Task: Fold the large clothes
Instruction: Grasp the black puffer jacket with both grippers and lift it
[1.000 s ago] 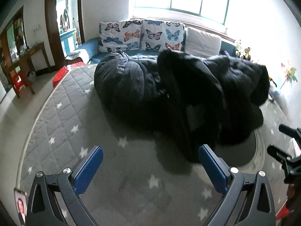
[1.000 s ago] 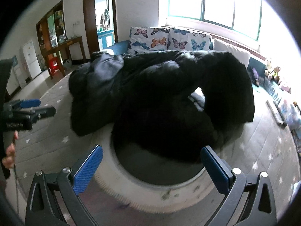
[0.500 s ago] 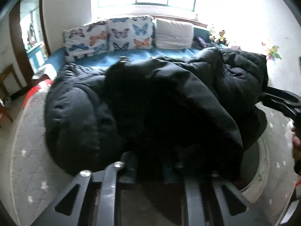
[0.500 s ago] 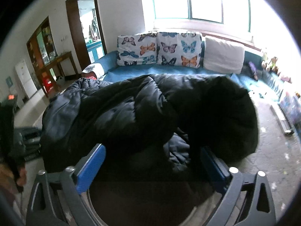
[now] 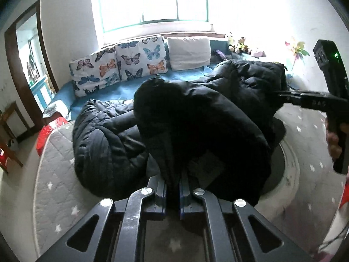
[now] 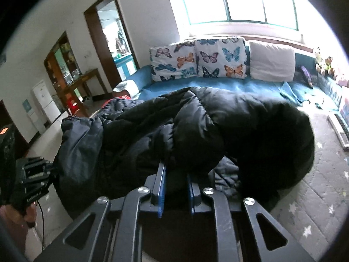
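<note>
Black puffer jacket [image 5: 196,118] heaped on a grey star-print quilted mattress [image 5: 56,187], near part lifted into both claws. Left claw [image 5: 172,193]: blue pads clenched tight on a fold of the jacket's near edge, fabric pinched between them. Right claw [image 6: 175,187]: its jaws have just been closing, now clamped on a thicker bunch of black jacket cloth between the blue pads. In the left wrist view the right claw's body comes in from the right edge, tips buried in the jacket's right side; letters on its arm look like "DAS", rest unreadable; green light on the black box above it. In the right wrist view the left claw [image 6: 49,170] sits at the left edge against the jacket; small white lettering on it, too blurred to read. Far side: blue sofa [image 6: 218,87] with two butterfly-print cushions [image 6: 198,57] and a white cushion [image 6: 271,62], bright window [image 6: 240,0] behind. Doorway [image 6: 113,35] far left.
</note>
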Tool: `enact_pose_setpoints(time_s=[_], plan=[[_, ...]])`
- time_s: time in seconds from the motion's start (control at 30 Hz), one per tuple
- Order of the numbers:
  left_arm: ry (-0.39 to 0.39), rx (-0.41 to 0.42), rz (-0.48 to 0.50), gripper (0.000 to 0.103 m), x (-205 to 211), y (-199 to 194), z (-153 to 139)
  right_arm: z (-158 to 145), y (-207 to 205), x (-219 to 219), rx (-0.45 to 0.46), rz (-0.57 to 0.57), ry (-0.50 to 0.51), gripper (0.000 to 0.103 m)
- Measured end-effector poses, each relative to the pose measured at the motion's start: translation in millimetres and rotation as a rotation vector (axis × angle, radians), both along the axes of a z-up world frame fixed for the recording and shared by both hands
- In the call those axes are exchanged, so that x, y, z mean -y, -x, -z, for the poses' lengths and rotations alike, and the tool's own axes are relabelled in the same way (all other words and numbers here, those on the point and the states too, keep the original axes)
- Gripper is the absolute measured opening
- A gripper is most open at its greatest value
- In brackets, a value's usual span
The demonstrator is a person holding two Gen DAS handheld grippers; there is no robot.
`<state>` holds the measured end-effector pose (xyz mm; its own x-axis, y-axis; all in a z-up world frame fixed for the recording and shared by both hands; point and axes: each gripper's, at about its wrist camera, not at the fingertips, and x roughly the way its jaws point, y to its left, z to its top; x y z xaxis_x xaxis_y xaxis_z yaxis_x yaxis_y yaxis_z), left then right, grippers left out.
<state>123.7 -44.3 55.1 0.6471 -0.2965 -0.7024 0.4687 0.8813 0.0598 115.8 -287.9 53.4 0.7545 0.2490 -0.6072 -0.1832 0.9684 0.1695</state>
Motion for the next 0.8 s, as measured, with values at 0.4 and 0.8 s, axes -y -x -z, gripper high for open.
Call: enact_pose_setpoints(time_s=[0.4, 0.8], plan=[[0.033, -0.090, 0.078, 0.002, -52.4, 109.3, -17.7, 5.3, 88.1, -9.3, -0.030, -0.136, 0.027, 0.009], [0.293, -0.221, -0.269, 0.088, -146.7, -5.4, -2.8, 30.2, 88.3, -9.5, -0.143, -0.140, 0.005, 0.068]])
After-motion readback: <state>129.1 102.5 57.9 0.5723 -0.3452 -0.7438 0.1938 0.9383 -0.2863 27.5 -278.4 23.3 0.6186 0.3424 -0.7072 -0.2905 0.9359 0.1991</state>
